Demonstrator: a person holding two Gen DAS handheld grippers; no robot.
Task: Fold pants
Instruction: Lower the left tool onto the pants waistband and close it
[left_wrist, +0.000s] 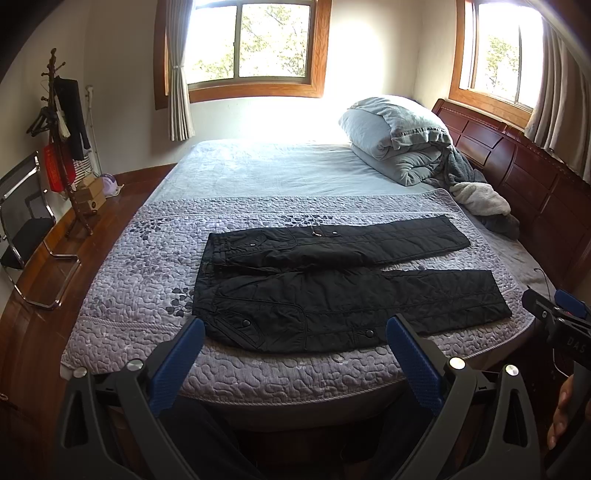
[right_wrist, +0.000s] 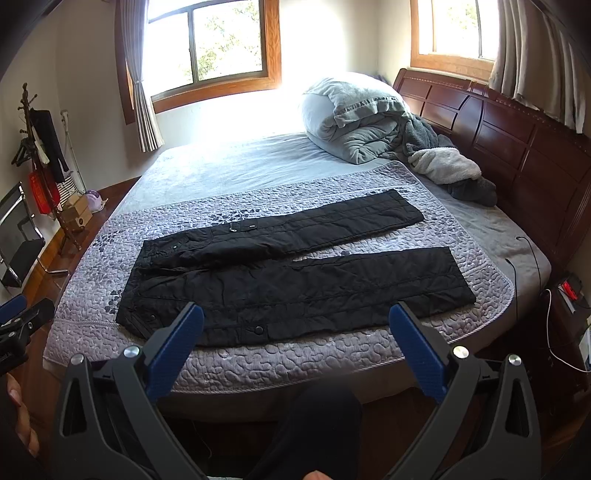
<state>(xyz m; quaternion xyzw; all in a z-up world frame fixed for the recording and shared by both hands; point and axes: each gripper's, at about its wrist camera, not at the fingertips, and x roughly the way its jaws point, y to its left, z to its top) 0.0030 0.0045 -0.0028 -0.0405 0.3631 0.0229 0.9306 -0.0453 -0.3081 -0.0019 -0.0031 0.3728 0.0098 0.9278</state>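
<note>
left hand-held gripper (left_wrist: 295, 328): blue-padded fingers spread wide, empty, held short of bed edge, facing waistband end; judged ready to grab. black quilted padded pants (left_wrist: 332, 284): flat on lilac quilted bedspread (left_wrist: 122, 291), waistband left, legs running right and splayed apart, so no fold made yet. right hand-held gripper (right_wrist: 295, 314): fingers spread, empty, facing leg end. grey folded duvet (right_wrist: 351, 118) piled far right by headboard, well apart from pants.

I see a bed (left_wrist: 258, 373) under a lilac quilt (left_wrist: 140, 295). Black pants (left_wrist: 332, 295) lie flat on the quilt, legs toward the headboard (left_wrist: 535, 177). Folded bedding (left_wrist: 399, 140) and crumpled clothes (left_wrist: 480, 199) sit by it.
</note>
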